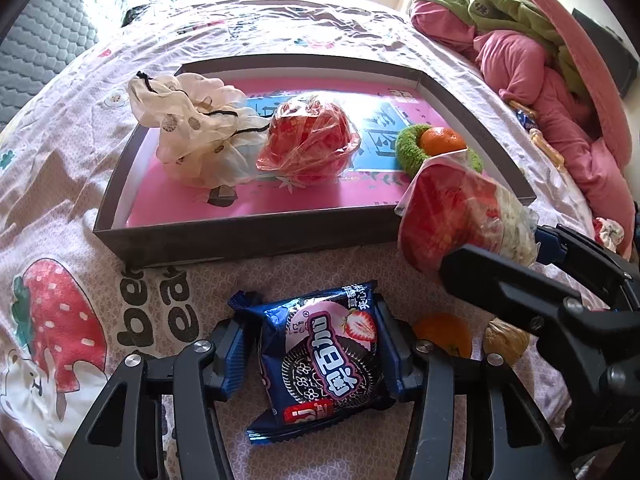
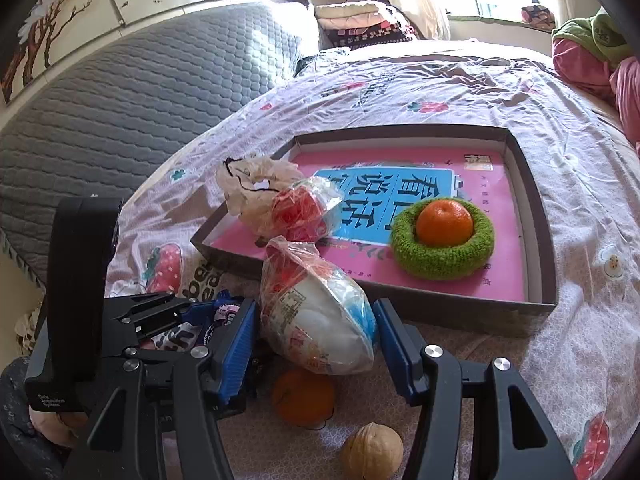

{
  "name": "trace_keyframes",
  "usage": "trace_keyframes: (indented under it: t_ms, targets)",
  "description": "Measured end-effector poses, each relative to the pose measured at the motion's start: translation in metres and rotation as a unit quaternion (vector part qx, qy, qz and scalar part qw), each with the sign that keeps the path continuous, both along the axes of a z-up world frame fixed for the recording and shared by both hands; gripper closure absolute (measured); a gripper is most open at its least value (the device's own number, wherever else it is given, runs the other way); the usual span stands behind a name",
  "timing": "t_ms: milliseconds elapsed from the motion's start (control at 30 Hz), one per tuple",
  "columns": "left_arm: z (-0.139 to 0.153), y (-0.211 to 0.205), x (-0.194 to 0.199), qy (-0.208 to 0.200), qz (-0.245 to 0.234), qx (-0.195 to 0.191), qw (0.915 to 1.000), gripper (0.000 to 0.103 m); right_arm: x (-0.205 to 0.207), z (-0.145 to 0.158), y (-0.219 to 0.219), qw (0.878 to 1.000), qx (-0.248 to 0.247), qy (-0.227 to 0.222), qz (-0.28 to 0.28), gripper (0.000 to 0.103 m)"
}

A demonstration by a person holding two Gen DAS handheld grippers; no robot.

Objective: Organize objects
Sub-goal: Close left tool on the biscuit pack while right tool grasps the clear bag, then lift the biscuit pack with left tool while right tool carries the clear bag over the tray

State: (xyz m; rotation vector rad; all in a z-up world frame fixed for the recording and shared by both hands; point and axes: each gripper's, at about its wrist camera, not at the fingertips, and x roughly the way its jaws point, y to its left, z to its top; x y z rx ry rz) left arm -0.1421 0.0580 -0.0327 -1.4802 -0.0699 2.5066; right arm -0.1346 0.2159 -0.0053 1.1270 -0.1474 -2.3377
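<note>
My left gripper (image 1: 312, 364) is clamped on a blue cookie packet (image 1: 320, 360), both pads pressing its sides, above the strawberry-print bedsheet (image 1: 60, 200). My right gripper (image 2: 314, 340) holds a plastic-wrapped red-and-white ball (image 2: 316, 320) between its blue pads, in front of the near wall of the shallow cardboard box (image 2: 460, 312). Inside the box: a cream drawstring pouch (image 1: 192, 136) touching a second wrapped red ball (image 1: 308, 140), and a tangerine (image 2: 444, 222) seated in a green knitted ring (image 2: 442, 256). On the sheet below the right gripper: another tangerine (image 2: 302, 398) and a walnut (image 2: 372, 454), near each other.
</note>
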Motion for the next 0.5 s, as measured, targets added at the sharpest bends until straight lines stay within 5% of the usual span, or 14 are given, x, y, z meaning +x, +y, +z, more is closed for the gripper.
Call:
trace_keyframes:
  t_ms: [500]
  targets:
    - [0.025,0.001,0.014,0.049,-0.003,-0.011,0.9987,0.048,0.013,0.022,0.01,0.998,-0.009,0.046,-0.03,0.044]
